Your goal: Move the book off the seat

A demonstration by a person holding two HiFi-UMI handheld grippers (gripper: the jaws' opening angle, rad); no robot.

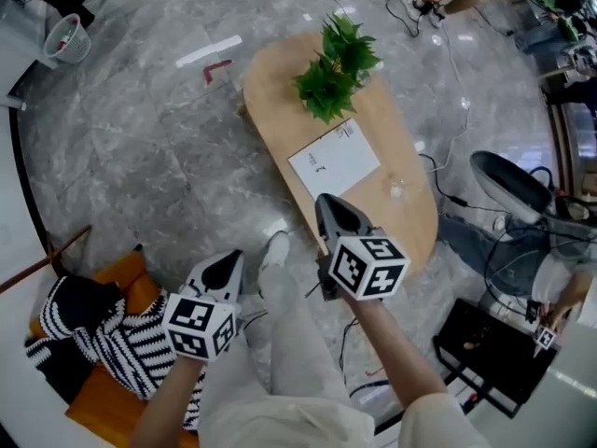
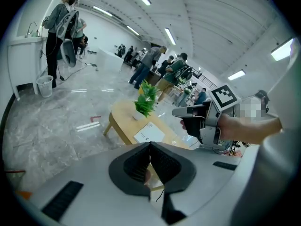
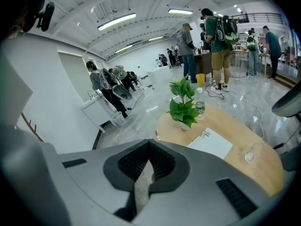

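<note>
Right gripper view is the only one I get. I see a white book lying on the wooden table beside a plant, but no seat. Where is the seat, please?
Observer: The head view shows an orange seat low at the left, close to the left gripper and apart from the table.
Operator: Is something lying on it?
Observer: A black-and-white striped cloth covers much of it. I cannot make out anything else on it.
Operator: Does the left gripper hold something?
Observer: No. In the left gripper view its jaws are together, with nothing between them.
</note>
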